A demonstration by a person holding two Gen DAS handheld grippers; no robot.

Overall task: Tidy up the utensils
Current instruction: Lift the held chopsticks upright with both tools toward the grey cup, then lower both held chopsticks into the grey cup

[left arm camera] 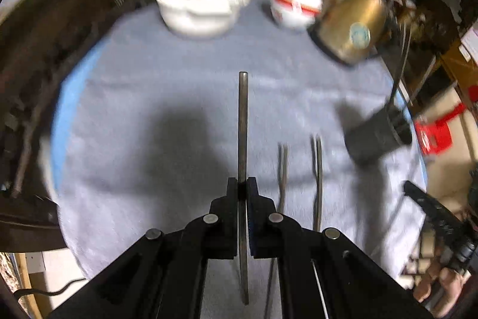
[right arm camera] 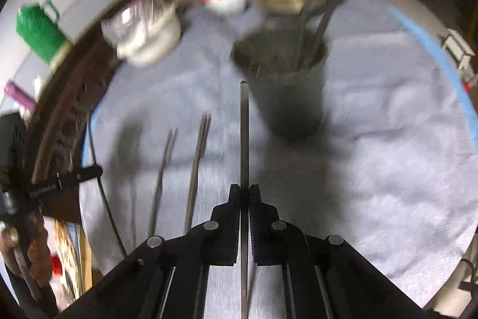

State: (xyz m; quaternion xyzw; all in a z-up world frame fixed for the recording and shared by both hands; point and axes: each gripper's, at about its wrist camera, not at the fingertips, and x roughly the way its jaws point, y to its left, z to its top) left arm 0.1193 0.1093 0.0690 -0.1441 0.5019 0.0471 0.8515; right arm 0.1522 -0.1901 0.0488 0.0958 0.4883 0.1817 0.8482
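Note:
My left gripper (left arm camera: pixel 242 184) is shut on a flat metal utensil handle (left arm camera: pixel 243 121) that points forward above the grey cloth. My right gripper (right arm camera: pixel 245 191) is shut on another metal utensil handle (right arm camera: pixel 244 133), its tip close to the dark holder cup (right arm camera: pixel 286 91). The cup holds a few utensils standing up. It also shows at the right in the left wrist view (left arm camera: pixel 376 136). Two thin metal utensils (left arm camera: pixel 317 178) lie on the cloth to the right of my left gripper; in the right wrist view they (right arm camera: pixel 197 166) lie left of my gripper.
A grey cloth (left arm camera: pixel 167 85) covers a round table. At the back stand a white pot with a glass lid (left arm camera: pixel 200 8), a white-and-red bowl (left arm camera: pixel 294 5) and a gold kettle (left arm camera: pixel 352 26). A dark wooden rail (left arm camera: pixel 35 56) runs along the left edge.

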